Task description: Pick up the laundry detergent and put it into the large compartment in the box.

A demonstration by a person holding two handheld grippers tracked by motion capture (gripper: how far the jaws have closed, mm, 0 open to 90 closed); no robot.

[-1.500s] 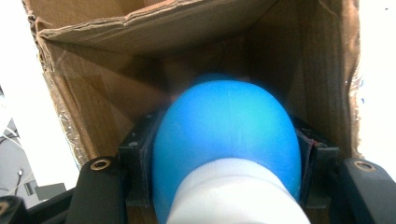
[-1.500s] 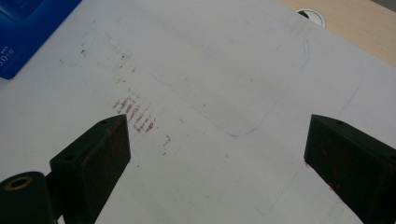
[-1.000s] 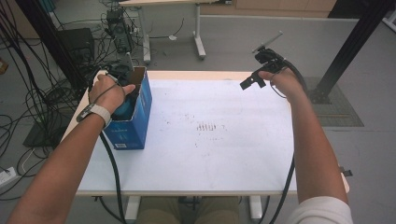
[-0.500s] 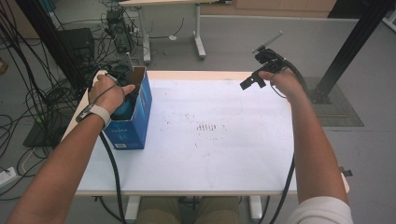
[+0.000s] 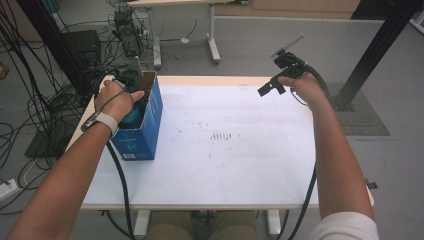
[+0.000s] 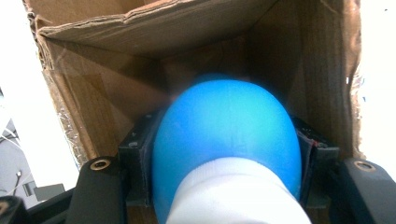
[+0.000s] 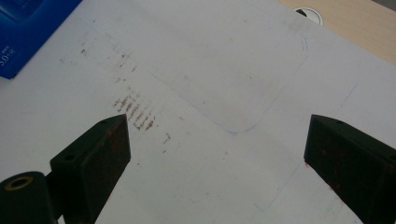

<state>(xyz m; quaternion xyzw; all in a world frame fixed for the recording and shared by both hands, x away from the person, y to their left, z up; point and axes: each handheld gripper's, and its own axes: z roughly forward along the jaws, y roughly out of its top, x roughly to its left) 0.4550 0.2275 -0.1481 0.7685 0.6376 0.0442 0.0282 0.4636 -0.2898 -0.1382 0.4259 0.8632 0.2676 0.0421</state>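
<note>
The surface [image 5: 260, 165] is a white-covered top with a pale wood edge, marked by reddish-brown smudges [image 5: 222, 136] near its middle. Around it lies a smooth grey floor [image 5: 240, 37]. At 12 o'clock stands another table, its white legs [image 5: 212, 35] resting on that floor. At 10 o'clock, black cables [image 5: 45, 107] tangle beside dark equipment [image 5: 82, 47]. At 2 o'clock a black post [image 5: 372, 55] slants down to a dark floor mat [image 5: 362, 117]. Light is even and soft.
</note>
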